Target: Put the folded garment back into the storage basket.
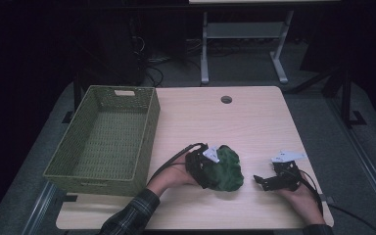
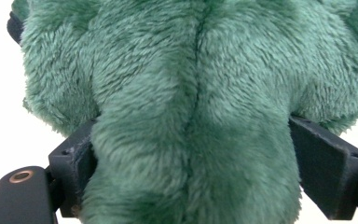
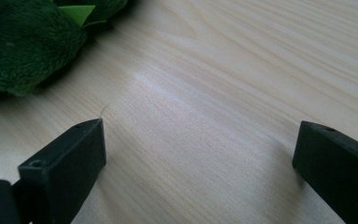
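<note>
A green plush toy (image 1: 229, 169) lies on the wooden table (image 1: 215, 122) near its front edge. My left gripper (image 1: 208, 172) is pushed into its left side and is shut on it. In the left gripper view the fur (image 2: 191, 84) bulges between the two black jaws, which press on it from both sides (image 2: 191, 158). My right gripper (image 1: 260, 181) rests low over the table to the right of the toy, apart from it. It is open, with bare wood between its jaws (image 3: 200, 154). The toy's edge (image 3: 23, 42) lies at the upper left of the right gripper view.
A green woven basket (image 1: 147, 127) stands on the table's left side, with nothing visible inside. A round cable hole (image 1: 226, 99) sits near the far edge. A white desk frame (image 1: 245, 39) stands on the floor beyond the table.
</note>
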Tool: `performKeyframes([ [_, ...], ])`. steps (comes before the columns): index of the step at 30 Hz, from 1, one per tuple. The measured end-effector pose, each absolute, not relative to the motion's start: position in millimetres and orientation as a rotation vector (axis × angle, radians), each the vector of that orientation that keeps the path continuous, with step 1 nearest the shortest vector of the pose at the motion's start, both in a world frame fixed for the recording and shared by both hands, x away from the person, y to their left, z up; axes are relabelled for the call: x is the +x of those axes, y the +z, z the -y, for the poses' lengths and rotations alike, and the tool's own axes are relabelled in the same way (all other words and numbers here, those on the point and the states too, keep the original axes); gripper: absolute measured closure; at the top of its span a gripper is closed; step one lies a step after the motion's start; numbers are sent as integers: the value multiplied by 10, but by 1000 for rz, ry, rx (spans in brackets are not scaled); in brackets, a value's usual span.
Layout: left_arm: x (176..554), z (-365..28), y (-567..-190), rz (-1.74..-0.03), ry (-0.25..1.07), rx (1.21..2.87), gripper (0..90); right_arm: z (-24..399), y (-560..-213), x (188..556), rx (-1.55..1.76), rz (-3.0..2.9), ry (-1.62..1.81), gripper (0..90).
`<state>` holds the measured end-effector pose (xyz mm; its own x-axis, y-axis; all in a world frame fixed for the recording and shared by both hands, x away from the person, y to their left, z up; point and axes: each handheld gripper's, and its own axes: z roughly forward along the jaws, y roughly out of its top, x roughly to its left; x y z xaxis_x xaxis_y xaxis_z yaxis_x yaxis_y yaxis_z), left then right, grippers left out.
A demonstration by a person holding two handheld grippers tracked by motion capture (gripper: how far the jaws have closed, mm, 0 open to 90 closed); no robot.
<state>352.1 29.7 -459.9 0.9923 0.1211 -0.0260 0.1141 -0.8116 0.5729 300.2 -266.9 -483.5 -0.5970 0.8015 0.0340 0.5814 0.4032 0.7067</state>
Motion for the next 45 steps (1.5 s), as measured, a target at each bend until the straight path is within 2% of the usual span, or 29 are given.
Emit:
performKeyframes([
  [3,3522,-302,-4602,-173,19,2524,167,2669,-4835,3002,1202,-2354,998,22],
  [12,3561,-338,-4555,-211,12,2520,464,2669,-4836,3003,1201,-2353,997,22],
  [19,3551,-336,-4533,-234,1,2532,615,2668,-4835,3001,1204,-2353,997,22],
  [23,3571,-356,-4536,-265,-28,2515,645,2669,-4836,3003,1201,-2353,998,22],
  [45,3541,-425,-4356,-327,-38,2451,679,2667,-4835,3002,1205,-2352,999,22],
])
